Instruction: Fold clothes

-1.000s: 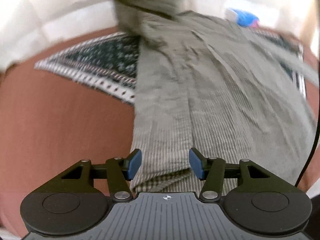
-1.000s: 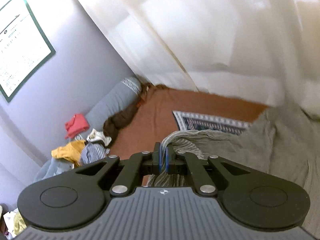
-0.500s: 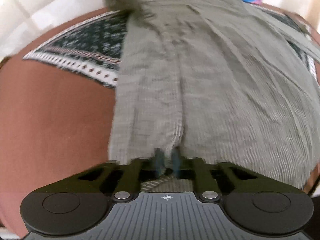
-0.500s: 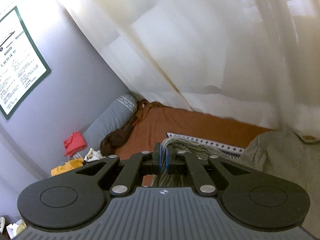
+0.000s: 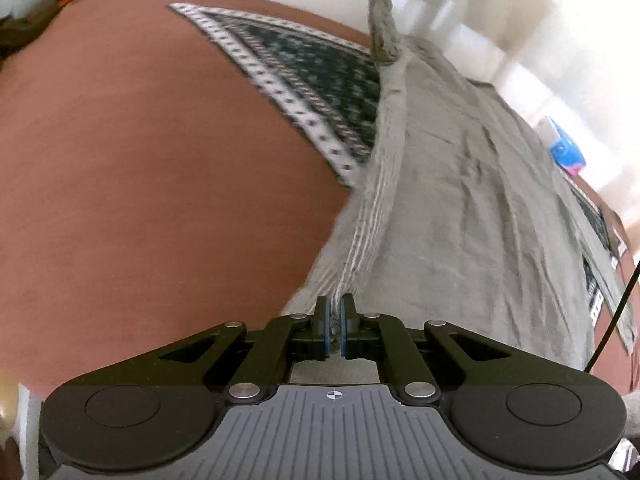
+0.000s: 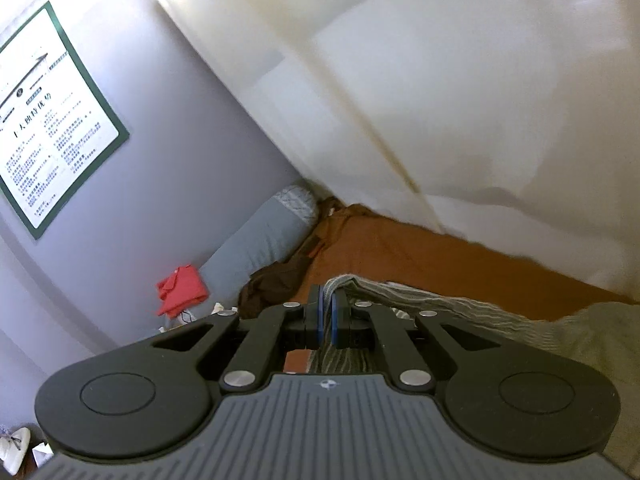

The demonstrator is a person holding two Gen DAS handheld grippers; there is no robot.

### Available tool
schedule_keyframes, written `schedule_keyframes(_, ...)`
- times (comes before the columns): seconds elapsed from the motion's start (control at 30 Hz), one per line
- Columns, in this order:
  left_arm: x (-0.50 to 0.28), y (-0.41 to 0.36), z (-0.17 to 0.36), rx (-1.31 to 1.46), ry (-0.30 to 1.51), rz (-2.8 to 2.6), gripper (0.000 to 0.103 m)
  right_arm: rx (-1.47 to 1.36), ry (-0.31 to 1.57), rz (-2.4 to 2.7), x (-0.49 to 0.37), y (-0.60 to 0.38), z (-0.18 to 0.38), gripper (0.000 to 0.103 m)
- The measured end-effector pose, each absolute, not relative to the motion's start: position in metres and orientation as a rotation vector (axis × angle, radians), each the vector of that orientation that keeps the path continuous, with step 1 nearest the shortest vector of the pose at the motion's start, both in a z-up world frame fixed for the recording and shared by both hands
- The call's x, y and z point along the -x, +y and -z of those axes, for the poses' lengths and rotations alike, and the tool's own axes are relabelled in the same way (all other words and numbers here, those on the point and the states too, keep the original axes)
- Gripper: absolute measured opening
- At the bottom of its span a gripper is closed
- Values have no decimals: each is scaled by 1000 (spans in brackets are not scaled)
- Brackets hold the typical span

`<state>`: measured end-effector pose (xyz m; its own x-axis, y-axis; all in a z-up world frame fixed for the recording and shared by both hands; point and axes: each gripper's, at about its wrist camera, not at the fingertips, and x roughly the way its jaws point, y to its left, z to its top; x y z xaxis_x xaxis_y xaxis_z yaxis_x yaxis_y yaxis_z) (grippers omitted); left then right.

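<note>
Left gripper [image 5: 335, 328] is clamped on the shirt [image 5: 460, 208] hem. Right gripper [image 6: 327, 322] is clamped on its striped edge. Poster [image 6: 48, 128] text is illegible.

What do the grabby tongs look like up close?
Both match. The left tongs and right tongs have black jointed arms with silver rivets, blue pads on the fingertips, two round black discs and a grey ribbed body marked with a small crosshair. A thin black cable hangs nearby.

I see a crinkled, ribbed grey cloth shirt [image 5: 460, 208] at two o'clock, a matt rust bedsheet [image 5: 160, 168] at nine, a woven patterned mat [image 5: 320, 76] at twelve, and matt black plastic fingers [image 5: 321, 326] with shiny metal rivets.
</note>
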<state>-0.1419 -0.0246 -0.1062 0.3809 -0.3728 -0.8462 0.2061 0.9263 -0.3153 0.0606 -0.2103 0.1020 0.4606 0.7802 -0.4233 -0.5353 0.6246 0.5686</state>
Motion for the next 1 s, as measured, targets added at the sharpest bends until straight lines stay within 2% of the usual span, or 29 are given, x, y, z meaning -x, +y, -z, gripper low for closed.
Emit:
schedule_keyframes(0.2, 115, 14, 130, 236, 1184, 420, 0, -329, 791, -843, -112, -123, -72, 4)
schedule_keyframes(0.37, 90, 37, 143, 248, 1228, 503, 0, -224, 914, -809, -157, -43, -9, 4)
schedule_keyframes(0.43, 80, 48, 147, 255, 1241, 515, 25, -219, 962, -778, -169, -22, 21, 5)
schedule_keyframes(0.5, 68, 61, 151, 250, 1261, 511, 29, -226, 1004, -745, -179, -6, 51, 5)
schedule_keyframes(0.6, 53, 78, 149, 236, 1257, 494, 29, -291, 1032, -703, -192, 11, 88, 11)
schedule_keyframes(0.67, 41, 88, 146, 225, 1241, 478, 29, -336, 1049, -668, -199, 20, 107, 22)
schedule_keyframes(0.73, 28, 98, 140, 211, 1214, 458, 29, -355, 1063, -634, -201, 16, 108, 35)
schedule_keyframes(0.83, 1, 110, 129, 194, 1150, 422, 34, -320, 998, -634, -194, -5, 83, 40)
schedule_keyframes(0.9, -20, 118, 122, 181, 1103, 391, 51, -292, 961, -630, -183, -25, 68, 48)
schedule_keyframes(0.97, -44, 127, 117, 207, 1055, 332, 60, -258, 934, -620, -165, -49, 56, 51)
schedule_keyframes(1.0, -57, 132, 116, 227, 1040, 310, 60, -242, 921, -614, -156, -62, 49, 51)
